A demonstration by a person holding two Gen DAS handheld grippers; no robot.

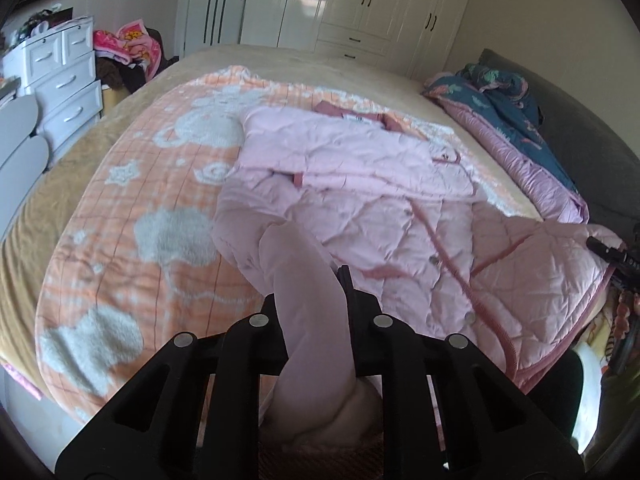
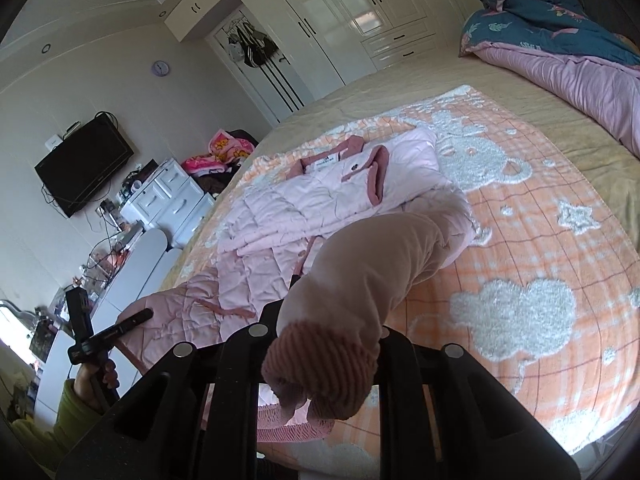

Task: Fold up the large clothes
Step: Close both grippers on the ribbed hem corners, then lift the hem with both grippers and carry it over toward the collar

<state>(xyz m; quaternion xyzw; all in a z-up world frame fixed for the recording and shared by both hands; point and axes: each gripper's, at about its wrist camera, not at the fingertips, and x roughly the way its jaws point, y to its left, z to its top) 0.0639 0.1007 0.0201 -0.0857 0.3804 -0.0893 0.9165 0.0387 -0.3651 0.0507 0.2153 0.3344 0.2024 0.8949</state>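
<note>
Left tongs (image 1: 320, 280): you are clamping them tight on a bunched pale-pink fold of the jacket's (image 1: 360, 168) near left part, the cloth running up between the fingers and out toward the camera.
Right tongs (image 2: 336, 304): you are pinching them closed on the sleeve (image 2: 384, 256), whose ribbed darker-pink cuff (image 2: 320, 376) is hanging over the near side of the fingers.
Jacket: it is lying spread on the orange-and-white blanket (image 1: 120, 216) on the bed (image 1: 72, 156), collar at the far end, partly folded; its near portion is rising toward both tongs.
Relative place: the garment is stretching away from the tongs toward the far side, with the button placket running between them in the left view.
Writing: a white neck label (image 2: 326, 162) is showing at the collar, its print too small to read; a small dark badge on the chest is equally unreadable.
Other gripper: your left hand (image 2: 96, 380) is showing at the left of the right view, holding its handle.
</note>
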